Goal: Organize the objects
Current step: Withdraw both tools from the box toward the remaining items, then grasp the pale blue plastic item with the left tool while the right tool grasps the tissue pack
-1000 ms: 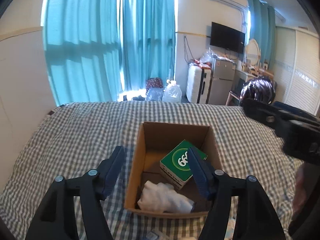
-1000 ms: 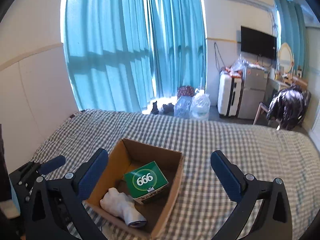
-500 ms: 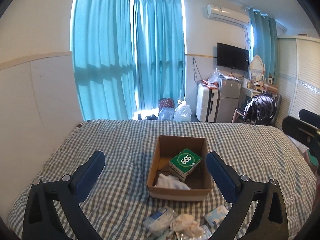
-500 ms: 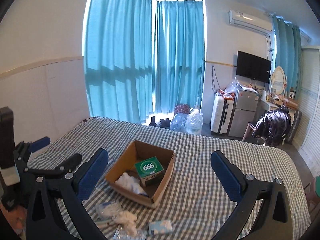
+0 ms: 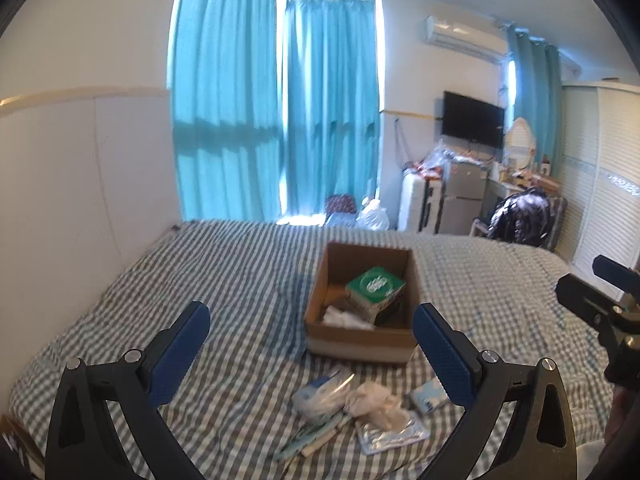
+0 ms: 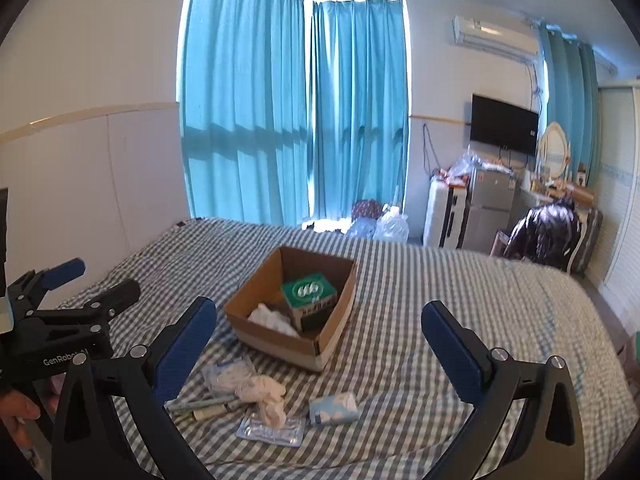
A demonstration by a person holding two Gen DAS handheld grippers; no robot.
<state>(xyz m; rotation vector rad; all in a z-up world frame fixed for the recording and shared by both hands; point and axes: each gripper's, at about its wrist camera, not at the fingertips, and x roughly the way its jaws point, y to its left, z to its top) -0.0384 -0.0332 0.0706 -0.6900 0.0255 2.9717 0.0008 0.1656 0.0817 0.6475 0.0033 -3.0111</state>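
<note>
Above bed (image 5: 240,280), both grippers pulled back from box (image 5: 362,300); L (image 5: 310,350) & R (image 6: 318,344) jaws apart, empty.

A checked bed (image 6: 440,288) carries an open cardboard box (image 6: 294,346) holding a green box (image 6: 309,293) and white cloth (image 6: 272,317). Nearer lie a crumpled cloth (image 6: 264,394), a tissue pack (image 6: 334,408) and a foil packet (image 6: 270,432). The right gripper (image 6: 318,344) spreads wide, empty. The left gripper (image 6: 92,282) sits at far left.
</note>
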